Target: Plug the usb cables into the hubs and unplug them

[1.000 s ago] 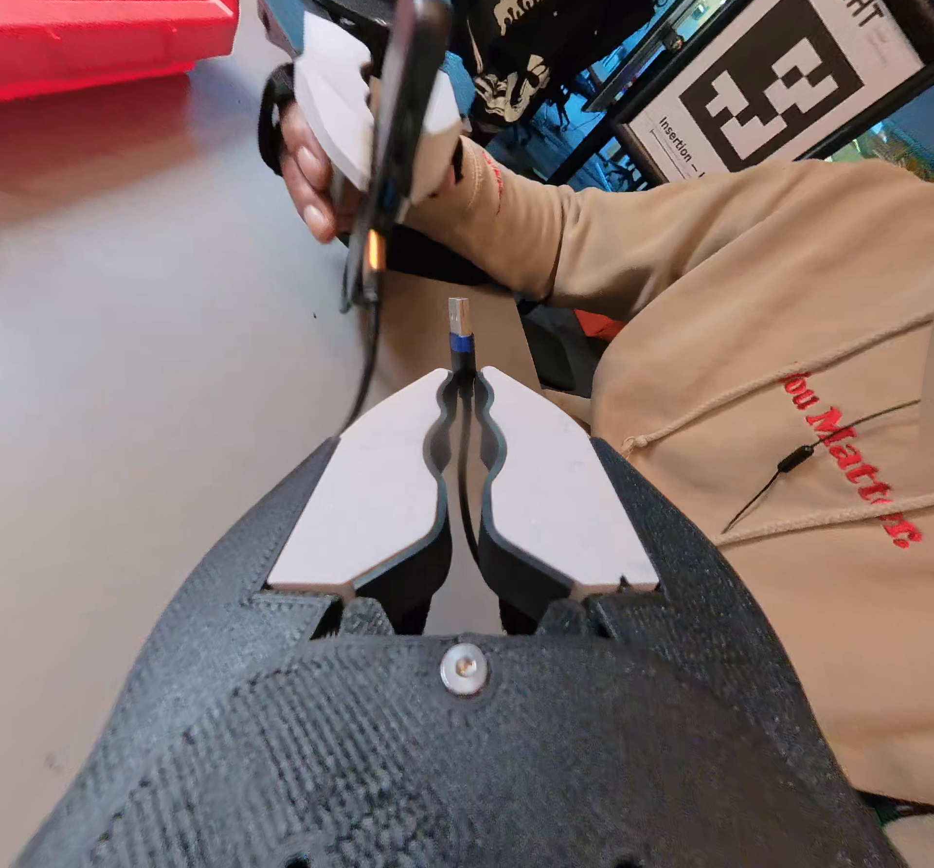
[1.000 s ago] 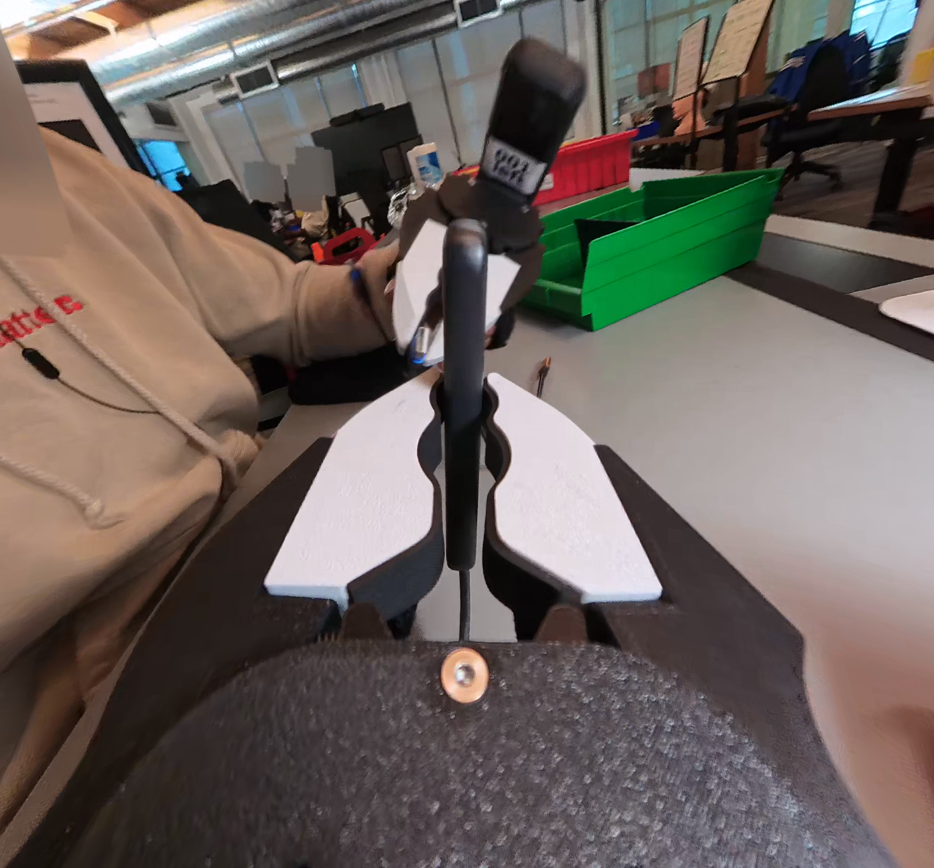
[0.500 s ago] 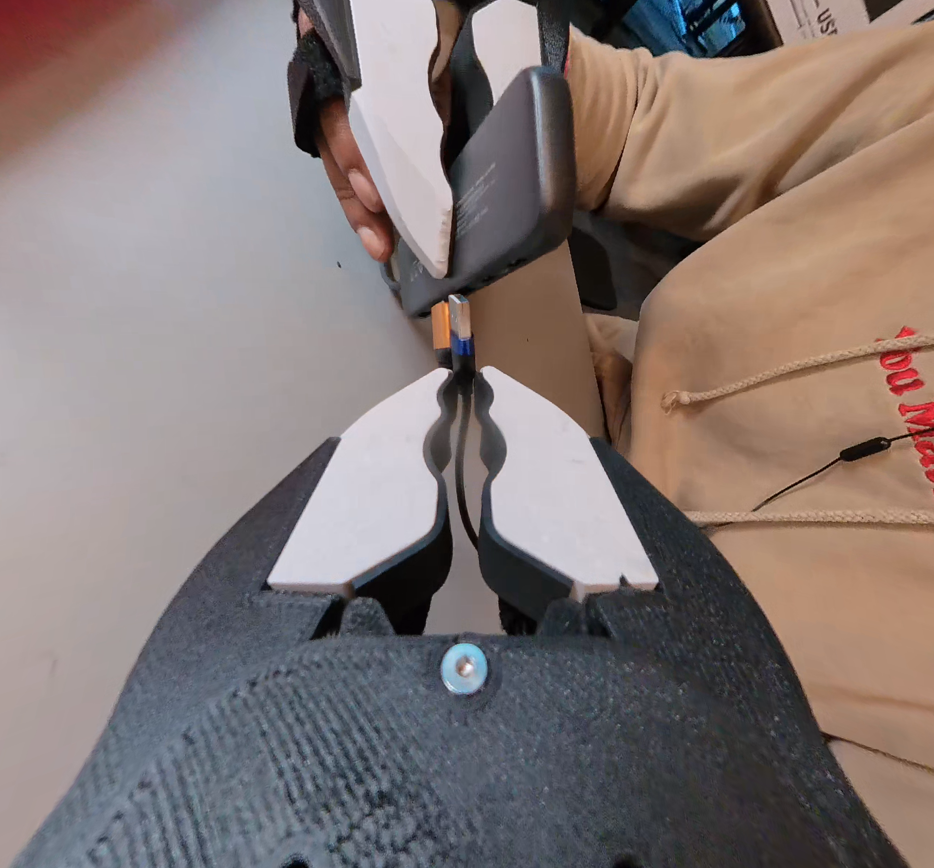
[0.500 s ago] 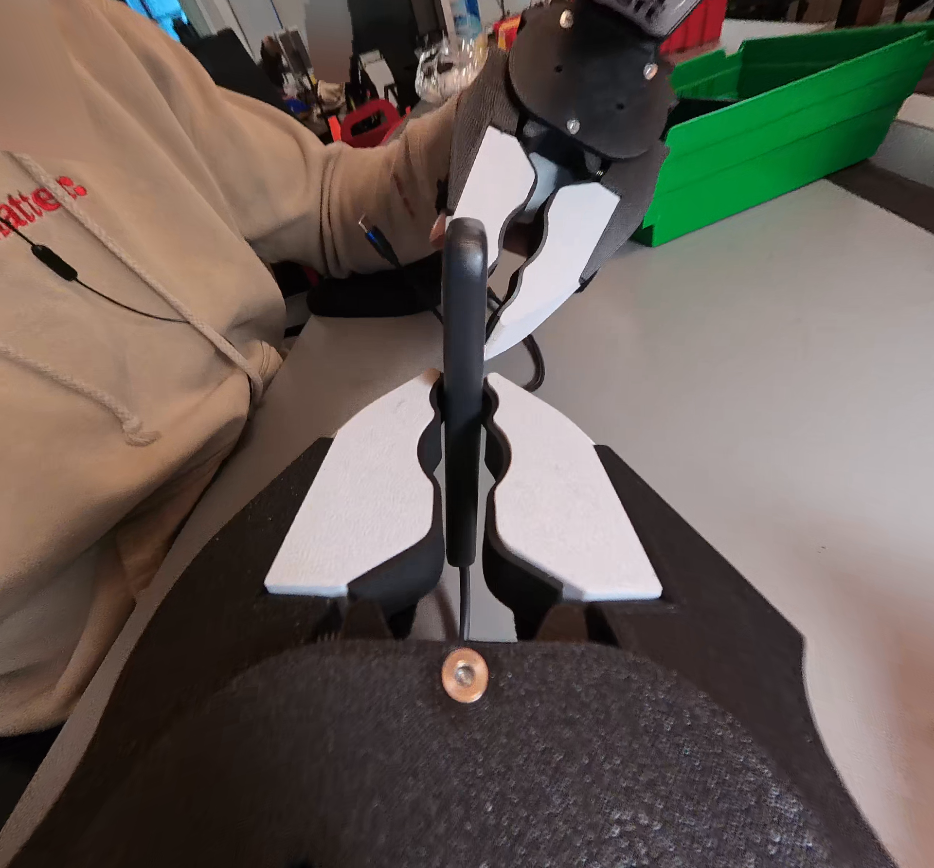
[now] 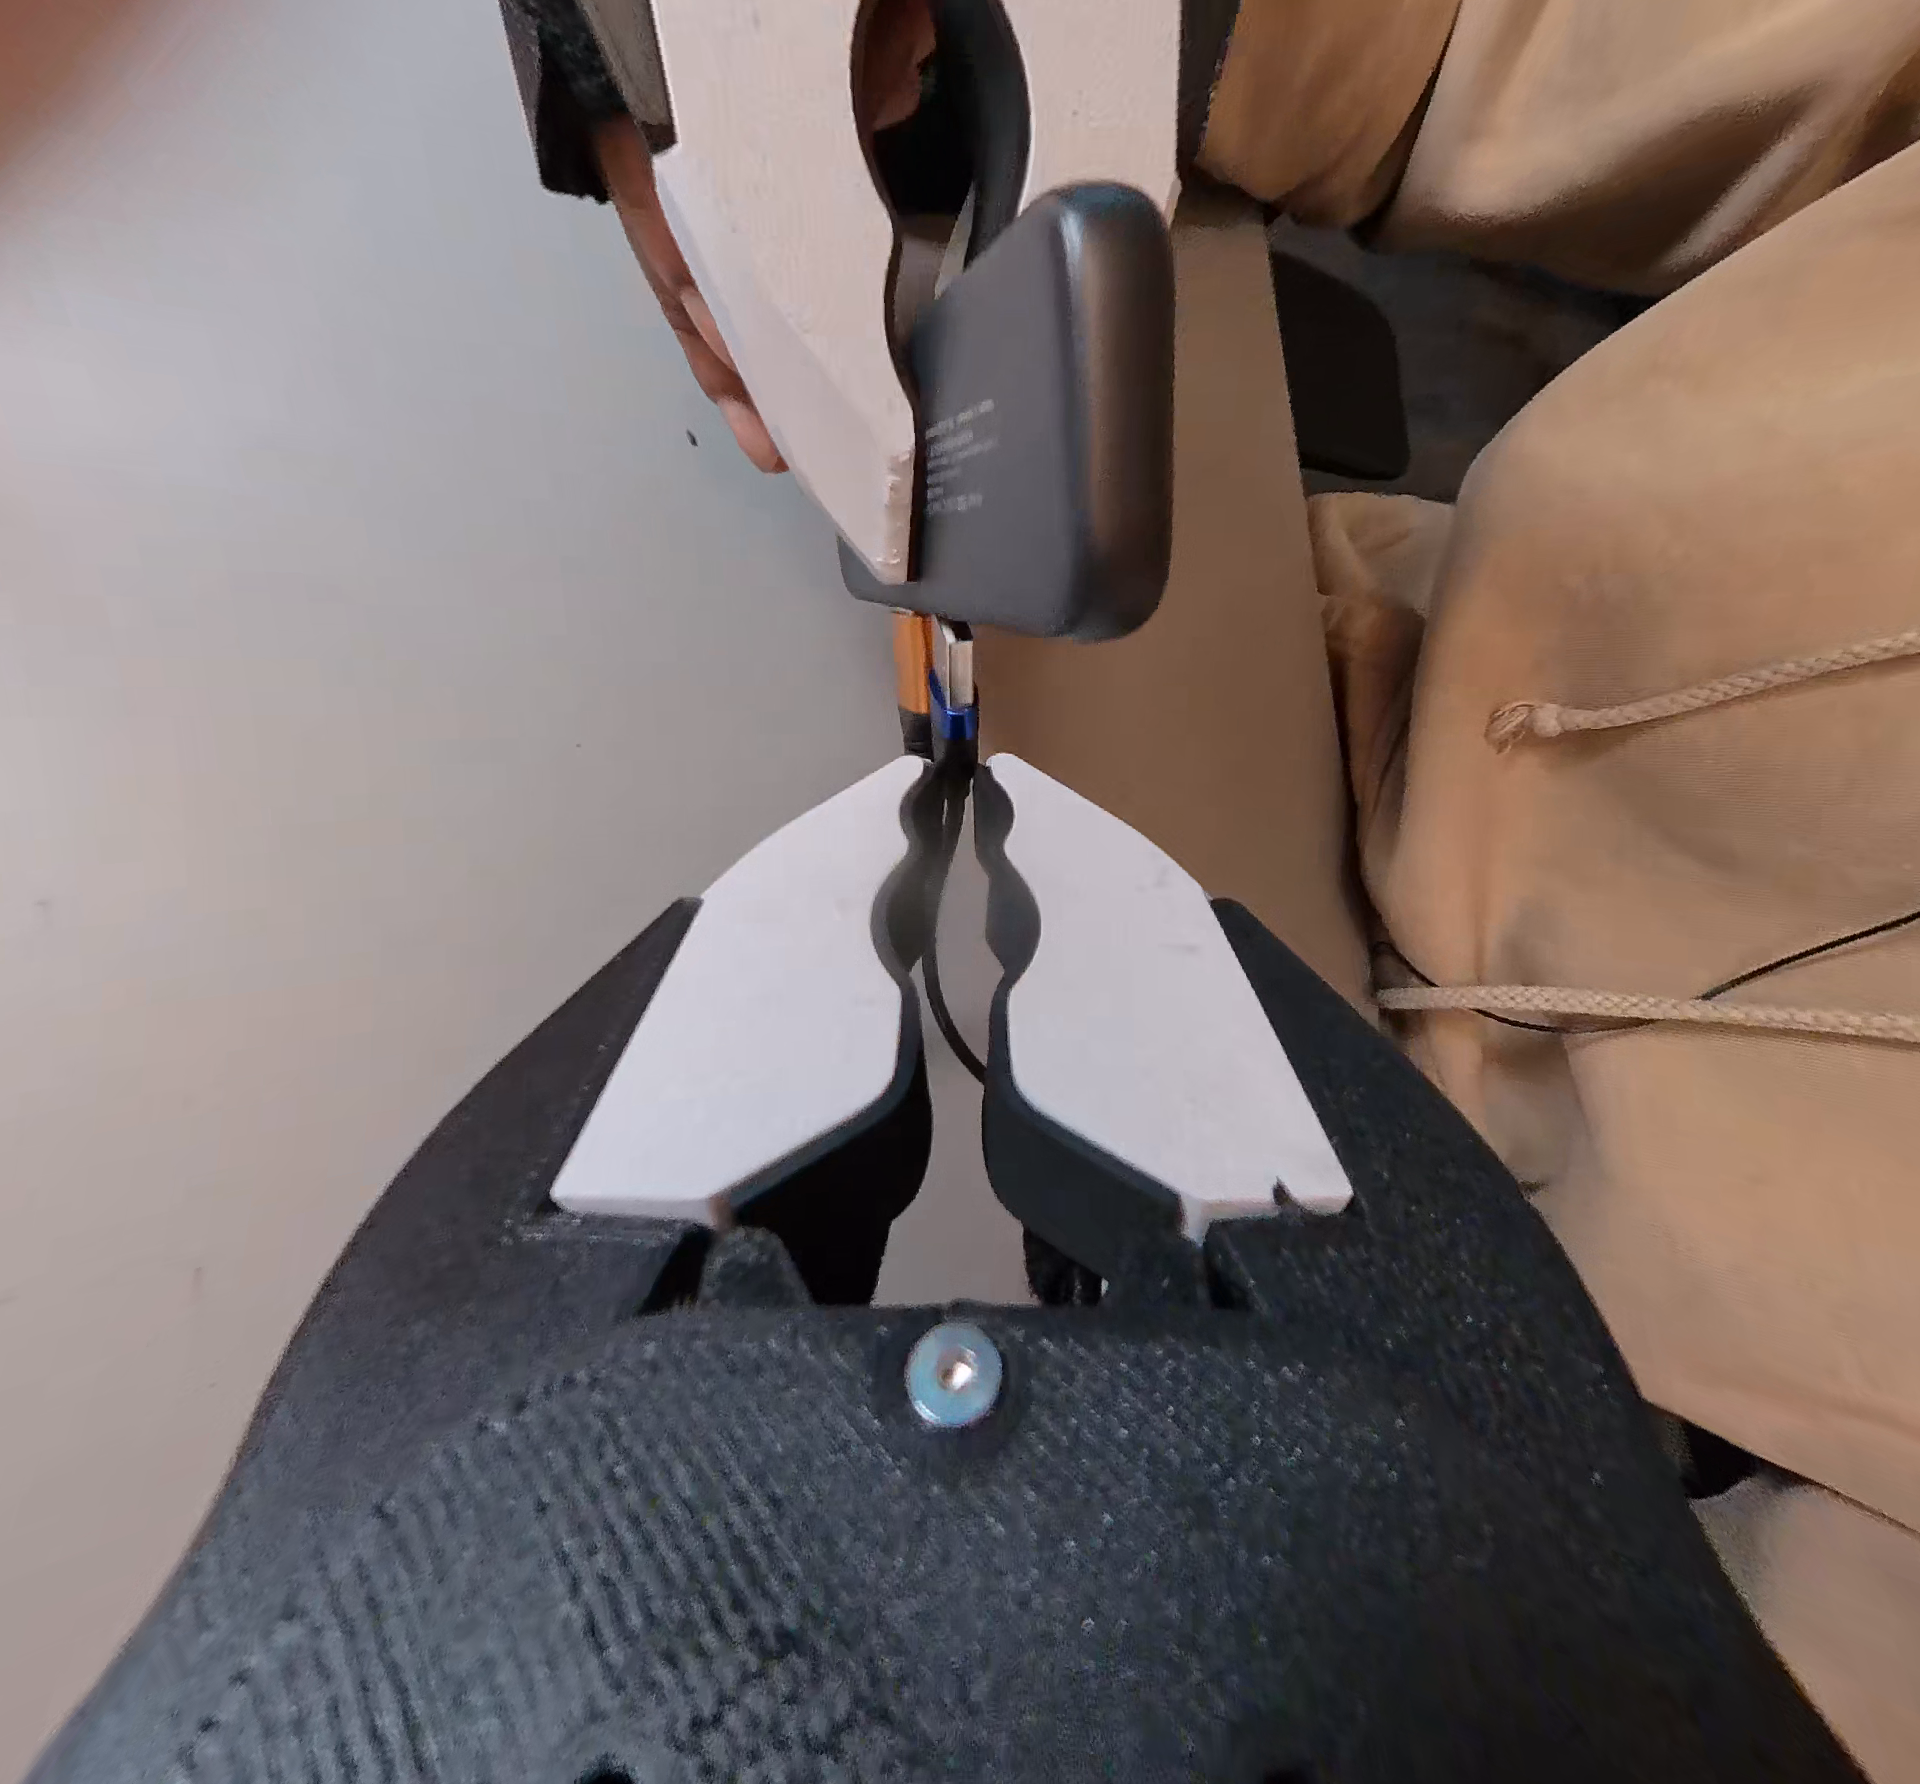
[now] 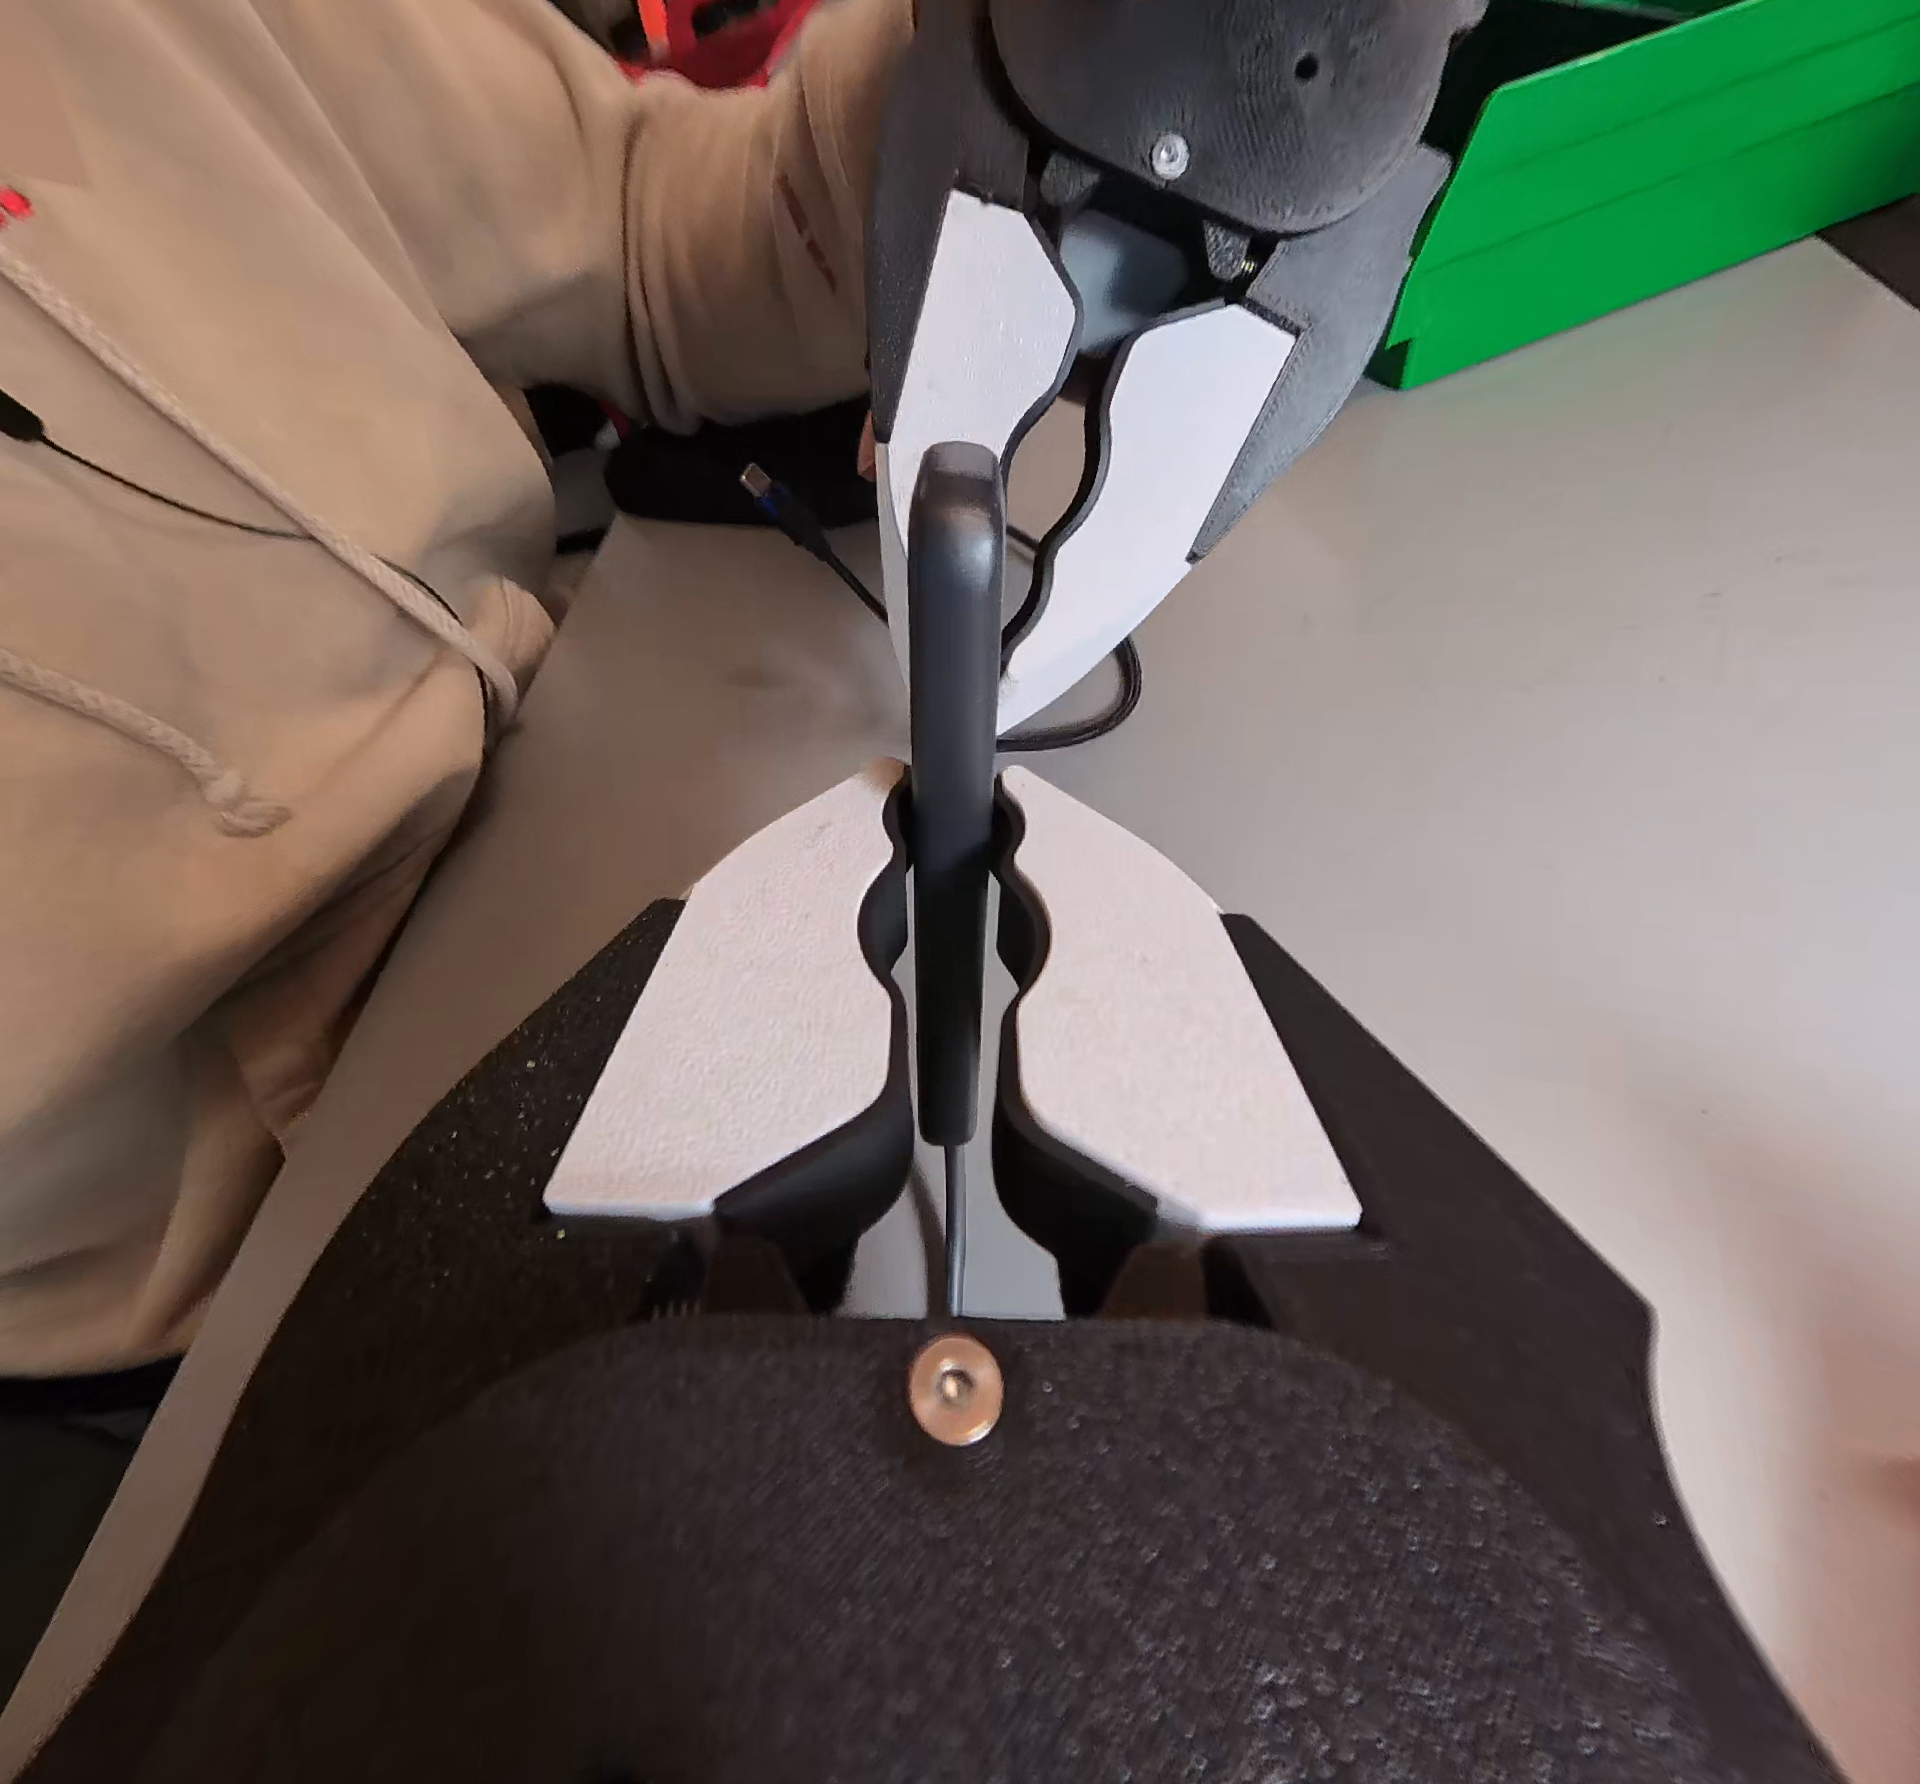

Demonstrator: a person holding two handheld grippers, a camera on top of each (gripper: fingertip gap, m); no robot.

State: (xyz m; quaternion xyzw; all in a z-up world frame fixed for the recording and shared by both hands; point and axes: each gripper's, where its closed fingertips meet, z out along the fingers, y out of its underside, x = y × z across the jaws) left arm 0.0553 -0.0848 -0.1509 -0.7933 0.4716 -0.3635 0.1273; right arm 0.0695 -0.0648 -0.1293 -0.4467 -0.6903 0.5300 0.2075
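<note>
My left gripper (image 5: 951, 768) is shut on a black USB cable just behind its blue-collared plug (image 5: 956, 685). The plug's silver tip touches the lower edge of a dark grey hub (image 5: 1039, 425), tilted slightly. An orange plug (image 5: 912, 674) sits in the hub's edge right beside it. My right gripper (image 6: 951, 778) is shut on the hub (image 6: 954, 695), held edge-on above the table. The hub's own lead (image 6: 956, 1215) runs back between the jaws. In the left wrist view the right gripper's white fingers (image 5: 769, 176) clamp the hub from above. In the right wrist view the hub hides the plug.
A grey table (image 6: 1455, 799) lies below, with a black cable loop (image 6: 1101, 706) on it. Another blue-collared cable end (image 6: 769, 498) shows near the table edge. A green bin (image 6: 1662, 124) stands at the back right. A person's tan sleeve and hoodie (image 5: 1662, 591) are close by.
The two grippers have closed in on each other. The hub has turned its flat face toward the left camera, and the blue plug's tip has reached the hub's edge.
</note>
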